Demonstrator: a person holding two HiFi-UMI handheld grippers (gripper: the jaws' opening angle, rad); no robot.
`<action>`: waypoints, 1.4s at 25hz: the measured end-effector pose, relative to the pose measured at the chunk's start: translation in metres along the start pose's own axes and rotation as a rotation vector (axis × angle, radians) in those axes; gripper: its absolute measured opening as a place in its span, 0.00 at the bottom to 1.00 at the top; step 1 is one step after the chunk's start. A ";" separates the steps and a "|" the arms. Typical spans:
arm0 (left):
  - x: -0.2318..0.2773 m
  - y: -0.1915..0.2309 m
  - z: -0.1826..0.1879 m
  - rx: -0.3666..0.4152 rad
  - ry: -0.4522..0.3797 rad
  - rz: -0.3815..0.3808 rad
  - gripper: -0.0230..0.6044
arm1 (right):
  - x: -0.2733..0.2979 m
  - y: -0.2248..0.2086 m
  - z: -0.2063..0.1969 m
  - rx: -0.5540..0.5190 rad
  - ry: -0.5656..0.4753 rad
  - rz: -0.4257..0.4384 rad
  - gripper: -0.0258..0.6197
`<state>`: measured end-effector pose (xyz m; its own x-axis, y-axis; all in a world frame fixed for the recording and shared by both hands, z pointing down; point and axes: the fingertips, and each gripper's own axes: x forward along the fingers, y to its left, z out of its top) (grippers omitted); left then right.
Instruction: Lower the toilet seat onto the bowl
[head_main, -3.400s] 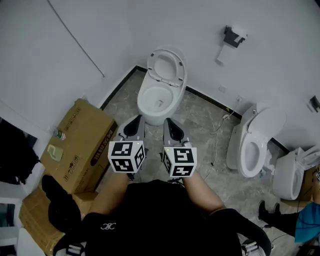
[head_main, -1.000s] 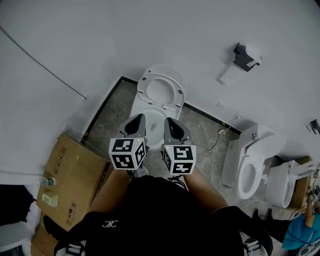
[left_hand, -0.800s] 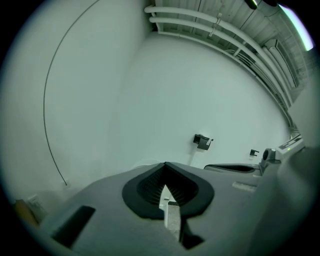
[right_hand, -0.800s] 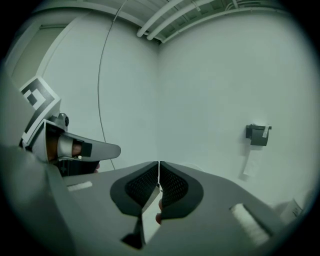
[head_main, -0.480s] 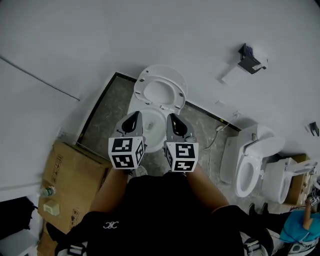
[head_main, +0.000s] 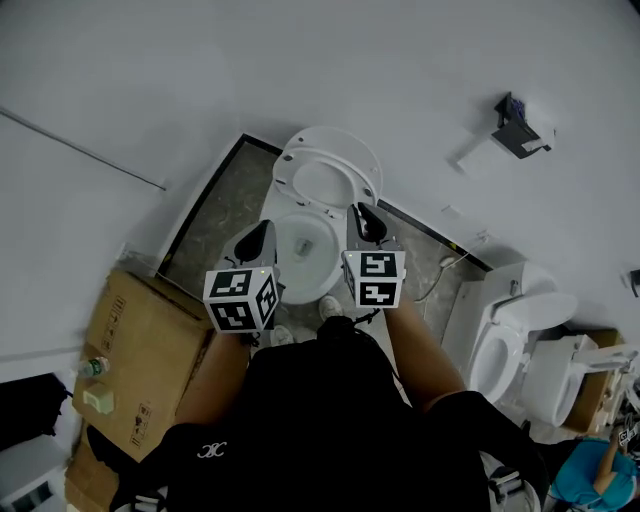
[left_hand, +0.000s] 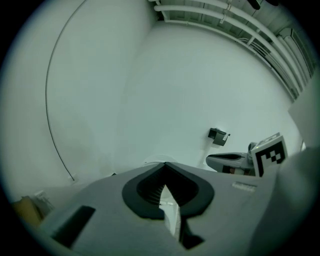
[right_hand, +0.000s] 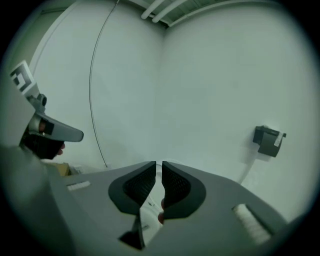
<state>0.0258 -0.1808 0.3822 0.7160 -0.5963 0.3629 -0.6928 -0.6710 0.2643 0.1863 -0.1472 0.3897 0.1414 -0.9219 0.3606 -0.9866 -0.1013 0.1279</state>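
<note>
Ahead of right claw (head_main: 362, 214) | toilet seat (head_main: 330, 148) upright | jaws just opening, empty

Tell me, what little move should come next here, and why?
Probably reach the right gripper forward to the rim of the toilet seat, which stands raised above the open bowl. Its fingers have just been opening, with nothing between them, and are not yet on the seat.
</note>
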 end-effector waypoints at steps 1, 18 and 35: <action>0.003 -0.001 0.002 0.001 -0.003 0.011 0.05 | 0.008 -0.008 0.001 -0.034 0.006 0.005 0.11; 0.032 0.013 0.015 -0.059 -0.019 0.204 0.05 | 0.147 -0.031 -0.028 -0.480 0.144 0.291 0.22; 0.032 0.030 -0.001 -0.108 0.012 0.396 0.05 | 0.236 -0.055 -0.097 -0.633 0.329 0.319 0.24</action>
<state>0.0281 -0.2199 0.4026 0.3916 -0.7933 0.4661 -0.9201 -0.3400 0.1945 0.2820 -0.3234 0.5574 -0.0270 -0.7022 0.7114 -0.7633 0.4740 0.4389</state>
